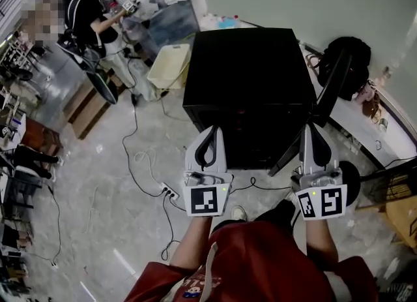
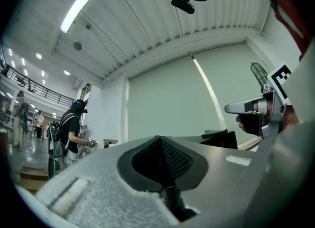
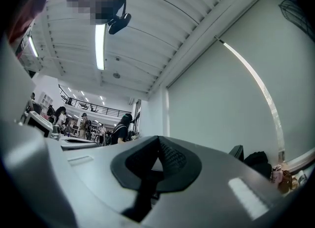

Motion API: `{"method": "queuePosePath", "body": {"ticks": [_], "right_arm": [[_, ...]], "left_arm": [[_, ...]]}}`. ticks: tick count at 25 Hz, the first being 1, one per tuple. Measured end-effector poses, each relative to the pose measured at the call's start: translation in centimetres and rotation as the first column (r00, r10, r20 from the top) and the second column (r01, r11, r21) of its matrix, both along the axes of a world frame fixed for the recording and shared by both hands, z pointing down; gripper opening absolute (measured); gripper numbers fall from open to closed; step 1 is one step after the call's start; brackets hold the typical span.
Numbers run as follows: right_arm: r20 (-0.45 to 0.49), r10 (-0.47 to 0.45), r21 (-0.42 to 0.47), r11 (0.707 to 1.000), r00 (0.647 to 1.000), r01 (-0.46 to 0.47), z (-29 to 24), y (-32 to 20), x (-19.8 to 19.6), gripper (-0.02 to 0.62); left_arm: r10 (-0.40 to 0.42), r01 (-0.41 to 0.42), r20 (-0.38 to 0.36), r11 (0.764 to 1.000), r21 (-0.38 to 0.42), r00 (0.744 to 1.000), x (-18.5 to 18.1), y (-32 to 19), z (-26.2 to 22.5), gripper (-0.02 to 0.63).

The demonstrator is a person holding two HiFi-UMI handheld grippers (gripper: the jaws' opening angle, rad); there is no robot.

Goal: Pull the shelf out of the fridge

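Observation:
In the head view a black mini fridge (image 1: 251, 75) stands on the floor ahead of me, its door (image 1: 329, 95) swung open to the right. The inside is dark and no shelf shows. My left gripper (image 1: 210, 131) is held in front of the fridge's lower left, with its jaws together and nothing between them. Beside the open door, my right gripper (image 1: 311, 130) is also shut and empty. The left gripper view shows its fingers (image 2: 123, 182) pressed together, with the right gripper (image 2: 256, 111) off to the right. In the right gripper view the fingers (image 3: 98, 173) meet too.
A beige bin (image 1: 171, 64) sits left of the fridge. A power strip (image 1: 171, 194) and cables lie on the floor at my left foot. A black bag (image 1: 352, 53) rests at the right wall. A person (image 1: 85, 14) works at the back left beside a wooden pallet (image 1: 88, 108).

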State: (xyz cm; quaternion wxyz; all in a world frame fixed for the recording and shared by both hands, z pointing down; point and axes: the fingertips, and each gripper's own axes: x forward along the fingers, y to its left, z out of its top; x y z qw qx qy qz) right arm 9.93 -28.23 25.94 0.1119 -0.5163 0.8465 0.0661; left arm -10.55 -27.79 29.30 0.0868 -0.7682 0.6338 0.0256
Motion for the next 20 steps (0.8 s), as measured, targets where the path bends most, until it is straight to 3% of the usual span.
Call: {"method": "queuePosePath", "body": {"ticks": [8, 20], "right_arm": [[0.011, -0.041, -0.012, 0.999, 0.999, 0.041, 1.0, -1.8, -1.1, -0.002], [-0.018, -0.037, -0.037, 0.999, 0.999, 0.036, 3.7, -1.5, -2.5, -0.002]], "left_arm": [[-0.069, 0.069, 0.001, 0.997, -0.03, 0.998, -1.4, -0.1, 1.2, -0.002], [0.082, -0.083, -0.031, 0.996, -0.028, 0.996, 1.3, -1.8, 4.1, -0.002]]}}
